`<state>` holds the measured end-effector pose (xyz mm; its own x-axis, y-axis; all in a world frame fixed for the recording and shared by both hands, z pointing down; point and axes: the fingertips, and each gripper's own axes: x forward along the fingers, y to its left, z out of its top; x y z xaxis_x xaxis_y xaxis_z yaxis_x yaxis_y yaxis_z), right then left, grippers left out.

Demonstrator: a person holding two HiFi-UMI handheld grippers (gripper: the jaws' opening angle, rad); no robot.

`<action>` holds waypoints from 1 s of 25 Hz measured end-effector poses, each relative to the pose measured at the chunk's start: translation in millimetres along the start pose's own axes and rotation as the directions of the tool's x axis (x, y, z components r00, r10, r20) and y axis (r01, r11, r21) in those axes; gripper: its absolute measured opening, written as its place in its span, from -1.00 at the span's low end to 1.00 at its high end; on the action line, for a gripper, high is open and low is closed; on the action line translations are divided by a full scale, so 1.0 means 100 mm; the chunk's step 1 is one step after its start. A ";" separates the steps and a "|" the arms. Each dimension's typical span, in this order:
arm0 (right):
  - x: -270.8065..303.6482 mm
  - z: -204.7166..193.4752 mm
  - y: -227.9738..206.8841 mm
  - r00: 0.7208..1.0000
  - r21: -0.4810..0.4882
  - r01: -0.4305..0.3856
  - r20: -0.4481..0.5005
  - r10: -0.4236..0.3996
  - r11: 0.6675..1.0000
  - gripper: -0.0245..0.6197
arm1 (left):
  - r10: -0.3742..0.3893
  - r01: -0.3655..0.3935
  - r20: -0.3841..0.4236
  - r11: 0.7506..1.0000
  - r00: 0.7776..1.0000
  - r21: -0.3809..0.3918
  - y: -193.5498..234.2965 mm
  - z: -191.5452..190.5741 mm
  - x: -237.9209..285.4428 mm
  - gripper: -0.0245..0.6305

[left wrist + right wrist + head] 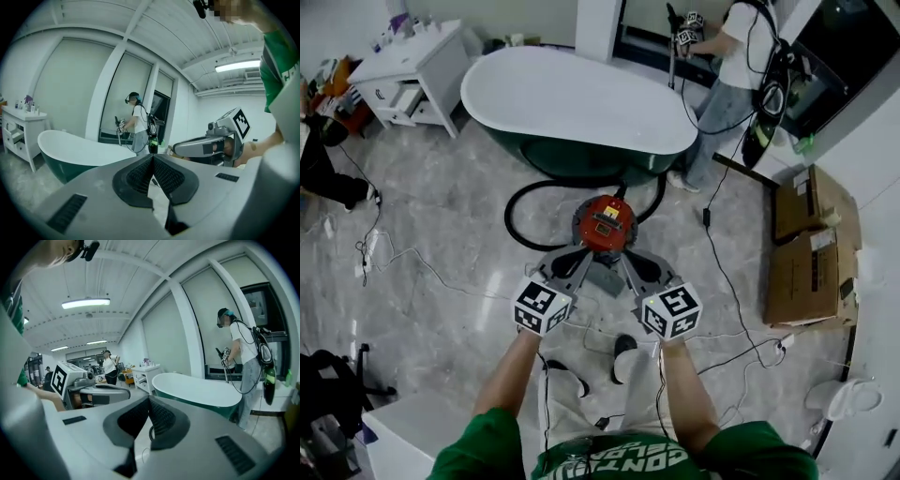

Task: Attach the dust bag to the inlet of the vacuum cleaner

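Far to the left a white cabinet (pixel 412 70) stands against the wall with small bottles on top. Thin cables (pixel 403 253) trail over the grey marble floor (pixel 459 187) in front of it.

My left claw (pixel 152 158) is up in the air, pointing nearly level into the room. Its 2 jaws are pressed together at the tips and grip nothing. Only a sliver of floor shows through the gap lower down.

Seen from my head, the vacuum cleaner (pixel 605 223) sits on the floor just past the tips of both claws and between them. It has a round red top with a small label plate, and it stands right in front of the bathtub (pixel 581 98). Its black hose (pixel 514 214) loops out to the left and curls round behind it, under the tub's dark green side. The tub is long and white inside, and it lies across the room.

My right claw (pixel 149 401) is up beside the left claw and apart from it. Its 2 jaws are likewise closed tip to tip with nothing between them, and a cable on the floor shows through the slit beneath.

Farther right another person (pixel 727 84) in a white top and pale trousers stands at the end of the tub. At the far right 2 cardboard boxes (pixel 811 244) lie on the floor by the wall.
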<state>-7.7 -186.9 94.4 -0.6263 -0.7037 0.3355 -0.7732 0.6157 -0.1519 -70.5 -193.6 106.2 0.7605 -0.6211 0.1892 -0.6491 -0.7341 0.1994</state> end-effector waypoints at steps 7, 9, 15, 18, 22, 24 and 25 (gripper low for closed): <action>-0.64 0.85 0.46 1.000 0.019 -0.013 0.017 0.012 1.000 -0.90 | 0.046 -0.045 0.026 0.999 0.999 -0.025 -0.54 0.99 -0.50 -0.91; -0.78 0.99 0.51 0.999 0.015 -0.011 0.034 0.010 1.000 -0.90 | 0.061 -0.060 0.043 0.998 0.997 -0.029 -0.66 1.16 -0.56 -0.91; -1.24 1.33 0.52 0.996 0.009 0.002 0.089 -0.003 1.000 -0.90 | 0.090 -0.083 0.088 0.993 0.992 -0.078 -1.06 1.44 -0.67 -0.91; -1.37 1.46 0.50 0.993 0.000 0.007 0.117 -0.007 1.000 -0.90 | 0.107 -0.097 0.105 0.991 0.989 -0.093 -1.16 1.53 -0.70 -0.91; -1.53 1.50 0.45 0.992 -0.018 0.028 0.124 -0.026 0.999 -0.90 | 0.110 -0.102 0.109 0.992 0.988 -0.071 -1.25 1.60 -0.70 -0.91; -1.61 1.51 0.40 0.991 -0.019 0.042 0.128 -0.039 0.999 -0.90 | 0.106 -0.100 0.114 0.993 0.988 -0.057 -1.28 1.66 -0.68 -0.91; -1.64 1.52 0.39 0.991 -0.021 0.047 0.129 -0.044 0.999 -0.90 | 0.105 -0.099 0.119 0.994 0.987 -0.054 -1.30 1.70 -0.68 -0.91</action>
<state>49.8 -101.4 -107.4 -0.5992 -0.7700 0.2193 -0.7996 0.5892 -0.1163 -35.7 -102.7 -96.3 0.6848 -0.7228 0.0928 -0.7209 -0.6534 0.2311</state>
